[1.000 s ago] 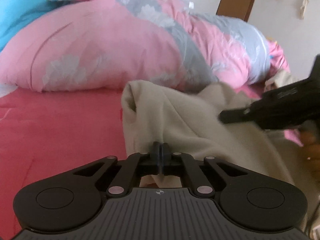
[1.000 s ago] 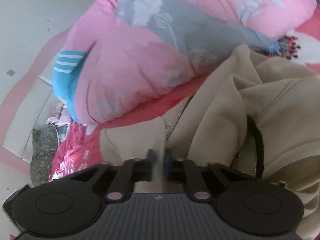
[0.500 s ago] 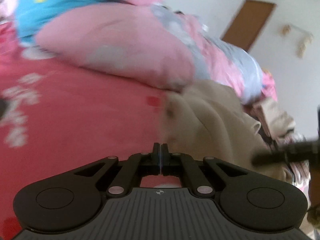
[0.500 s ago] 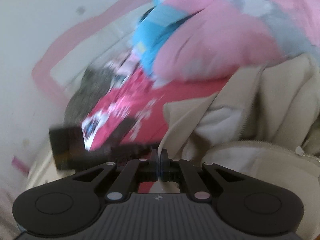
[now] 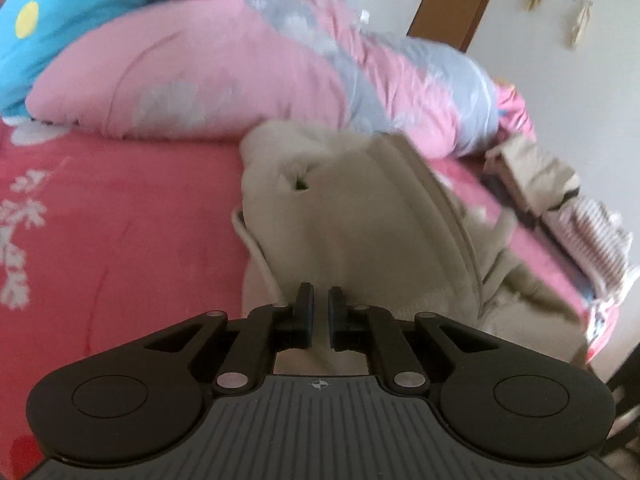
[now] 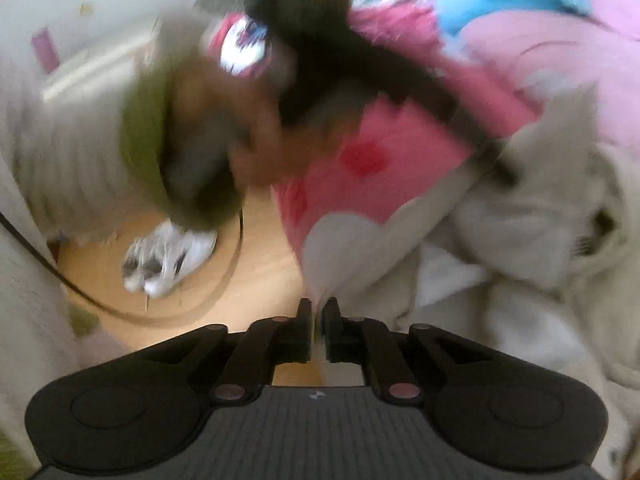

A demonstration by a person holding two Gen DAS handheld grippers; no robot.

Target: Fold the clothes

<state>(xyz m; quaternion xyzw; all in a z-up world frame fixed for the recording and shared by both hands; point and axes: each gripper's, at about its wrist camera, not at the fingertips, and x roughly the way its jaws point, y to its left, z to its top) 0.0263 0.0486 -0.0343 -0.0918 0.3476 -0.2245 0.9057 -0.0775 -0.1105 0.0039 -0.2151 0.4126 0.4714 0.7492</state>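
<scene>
Left gripper (image 5: 318, 312) hangs just over the beige jacket (image 5: 360, 216) heaped on the red bedsheet (image 5: 120, 216) beside the pink quilt (image 5: 224, 72), fingers a narrow slot apart and gripping nothing, while the right gripper (image 6: 317, 322), badly blurred, shows a similar slim gap at the jacket's edge.

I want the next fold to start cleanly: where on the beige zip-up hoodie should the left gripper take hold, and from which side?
Probably the beige zip-up hoodie's near left edge, where a thin hem lies flat on the red floral bedsheet. Come in low from the sheet side with the left gripper, whose jaws stand slightly apart; the middle is bunched thick.
</scene>
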